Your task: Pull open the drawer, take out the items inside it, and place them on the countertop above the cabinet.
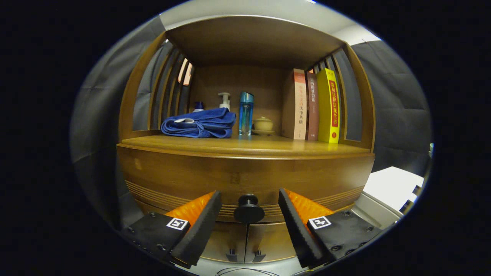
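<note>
A wooden cabinet occupies the center of the frame. Its open shelf has slatted side panels at left and right and a flat wooden top board. Dark cloth walls hang on both sides. A white surface sits at lower right. Lighting is dim and warm.

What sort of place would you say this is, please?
Probably a mock household corner in a booth: a wooden cabinet whose shelf holds books and a blue towel; the open gripper flanks the drawer knob.
</note>
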### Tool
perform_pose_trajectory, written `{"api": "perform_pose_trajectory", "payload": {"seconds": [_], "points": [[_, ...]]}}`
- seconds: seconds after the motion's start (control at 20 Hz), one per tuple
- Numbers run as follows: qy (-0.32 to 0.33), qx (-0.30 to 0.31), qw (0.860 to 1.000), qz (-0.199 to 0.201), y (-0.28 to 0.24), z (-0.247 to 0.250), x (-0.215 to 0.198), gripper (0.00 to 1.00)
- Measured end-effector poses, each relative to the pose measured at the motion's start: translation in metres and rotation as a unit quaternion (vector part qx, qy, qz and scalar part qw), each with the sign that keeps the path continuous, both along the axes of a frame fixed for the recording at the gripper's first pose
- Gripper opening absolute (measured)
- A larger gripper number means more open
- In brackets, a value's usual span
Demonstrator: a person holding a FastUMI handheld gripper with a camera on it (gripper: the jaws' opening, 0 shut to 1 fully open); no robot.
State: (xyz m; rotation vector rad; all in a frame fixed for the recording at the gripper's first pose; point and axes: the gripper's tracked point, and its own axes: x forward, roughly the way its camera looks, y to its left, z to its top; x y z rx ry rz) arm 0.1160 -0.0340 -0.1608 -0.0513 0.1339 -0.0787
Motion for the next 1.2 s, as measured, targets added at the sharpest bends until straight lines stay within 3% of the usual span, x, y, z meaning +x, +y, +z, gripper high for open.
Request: {"api": "perform_pose_trajectory", "payload": {"seconds": [0.15,0.2,0.65,1.0,1.2], "points": [[0.017,0.005,1.0,0.0,-0.005,-0.019,0.005,0.98],[0.021,0.015,0.999,0.018,0.001,-0.021,0.005,0.98],[0.017,0.013,1.0,0.021,0.005,-0.029,-0.001,0.54],[0.02,0.011,0.999,0.024,0.004,-0.027,0.005,0.44],[0.013,0.015,0.999,0.025,0.003,-0.025,0.0,0.44]]}}
